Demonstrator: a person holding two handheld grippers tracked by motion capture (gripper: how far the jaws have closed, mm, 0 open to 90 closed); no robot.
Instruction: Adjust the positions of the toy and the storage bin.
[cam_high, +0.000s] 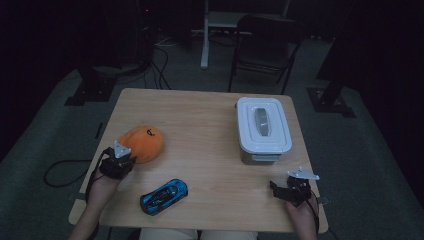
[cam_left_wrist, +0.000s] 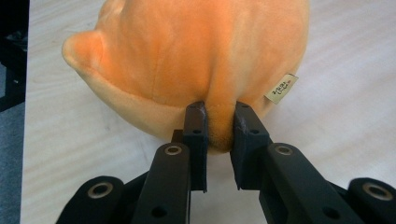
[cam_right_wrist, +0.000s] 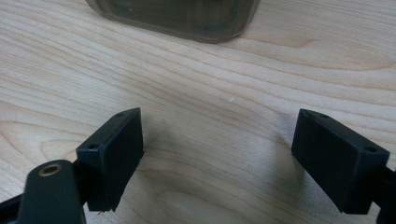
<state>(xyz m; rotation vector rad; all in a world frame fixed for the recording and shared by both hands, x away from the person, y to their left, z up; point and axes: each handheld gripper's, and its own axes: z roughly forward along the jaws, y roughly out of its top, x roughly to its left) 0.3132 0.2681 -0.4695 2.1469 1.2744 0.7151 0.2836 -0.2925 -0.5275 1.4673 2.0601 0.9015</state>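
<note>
The person's forearms are coming in over the near edge, one at each side; the left gripper (cam_high: 119, 161) is reaching forward with its wrist level, its jaws pinching in close on a fold of orange plush (cam_left_wrist: 219, 126); the right gripper (cam_high: 294, 188) is resting low, its jaws standing wide apart with nothing between them.

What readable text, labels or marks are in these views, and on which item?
Small yellowish sewn-in tag on the orange plush toy: dark print, too small and tilted to read.
Black mark on top of the orange plush toy: a stitched shape, no letters.
Blue toy car: no text legible.
White lidded plastic box: no label or text seen.
</note>
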